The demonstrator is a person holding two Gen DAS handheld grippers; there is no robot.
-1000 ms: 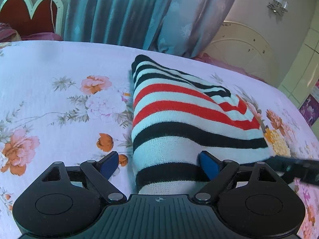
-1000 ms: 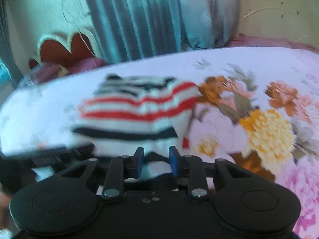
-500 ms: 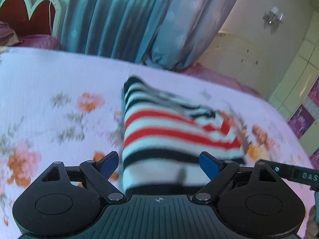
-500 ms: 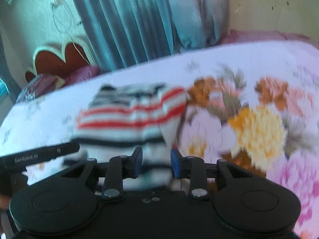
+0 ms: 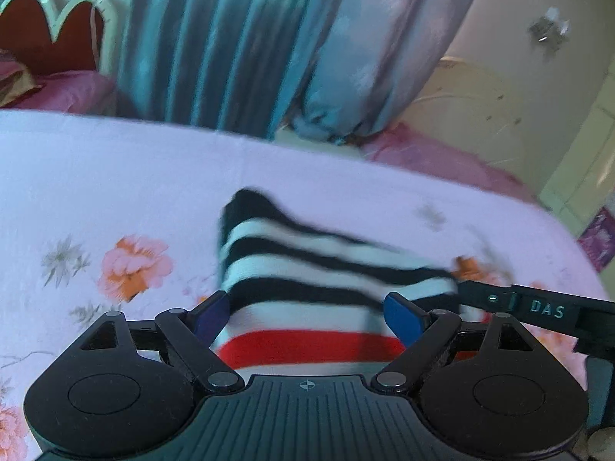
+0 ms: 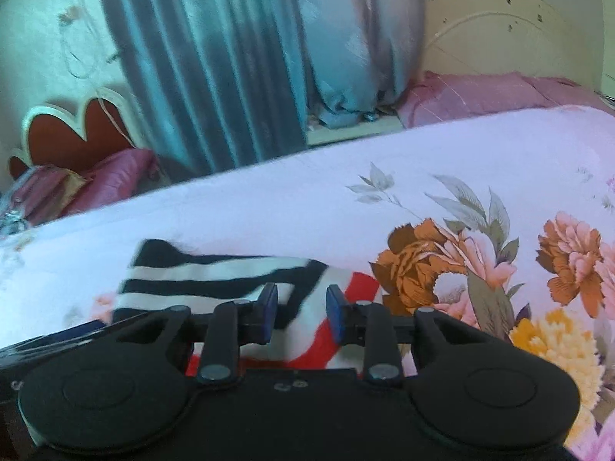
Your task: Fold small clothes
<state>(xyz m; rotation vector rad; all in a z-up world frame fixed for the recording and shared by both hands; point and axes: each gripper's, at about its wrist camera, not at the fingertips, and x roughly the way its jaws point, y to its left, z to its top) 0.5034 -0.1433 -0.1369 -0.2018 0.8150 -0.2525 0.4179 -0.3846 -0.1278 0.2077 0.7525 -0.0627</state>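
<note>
Jaws of the left gripper (image 5: pixel 307 307) stand wide and released. They straddle the near part of the striped garment (image 5: pixel 326 269); the left pad sits at the cloth's left edge and the right pad lies over its right part.

Jaws of the right gripper (image 6: pixel 301 307) are narrow and have just closed slightly. A bunched fold of the garment fills the gap between them, and a black stripe curves into it, so they read as clenched on the cloth.

Location of the garment: on the floral bed sheet (image 5: pixel 115 176), directly ahead of both grippers. Black and white stripes lie on the far side and a red stripe lies nearest the left gripper.

Background: a blue curtain (image 5: pixel 230 38) hangs behind the bed, and a scalloped headboard (image 5: pixel 50 27) stands at far left.
</note>
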